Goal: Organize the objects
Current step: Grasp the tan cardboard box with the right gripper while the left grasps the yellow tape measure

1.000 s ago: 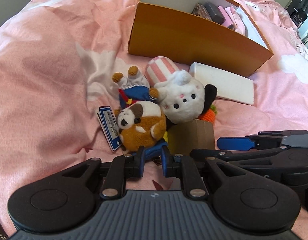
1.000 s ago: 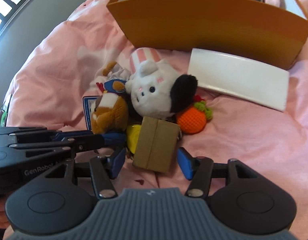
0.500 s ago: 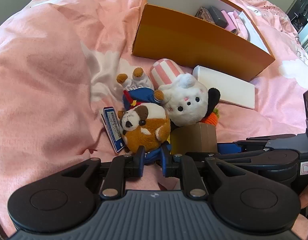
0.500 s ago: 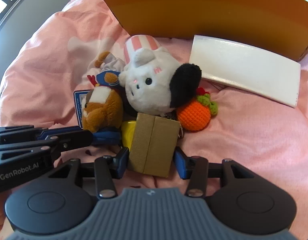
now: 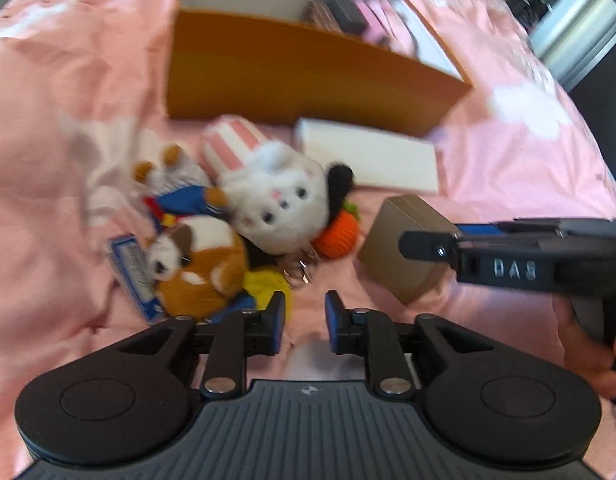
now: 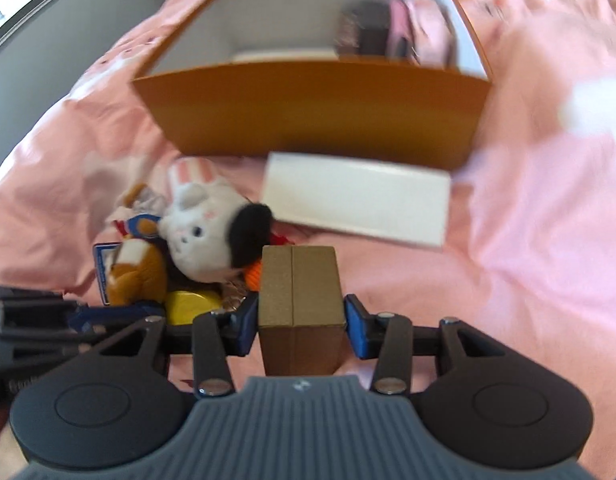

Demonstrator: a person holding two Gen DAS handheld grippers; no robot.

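Brown cardboard box (image 6: pixel 300 304) clamped between right gripper (image 6: pixel 298 322) pads, jaws just closing. Left gripper (image 5: pixel 305 320) just parting, empty, beside brown dog plush (image 5: pixel 200 268). Next, likely: carry into orange bin (image 6: pixel 315 120) ahead.

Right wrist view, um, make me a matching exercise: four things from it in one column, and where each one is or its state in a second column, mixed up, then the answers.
Things:
1. brown box
2. white flat box
3. orange bin
4. yellow object

Places:
A. on the bedding just in front of the bin
B. between the right gripper's fingers
C. farthest back, open-topped, items inside
D. low in the toy pile, below the white plush

Pairs: 1-B, 2-A, 3-C, 4-D
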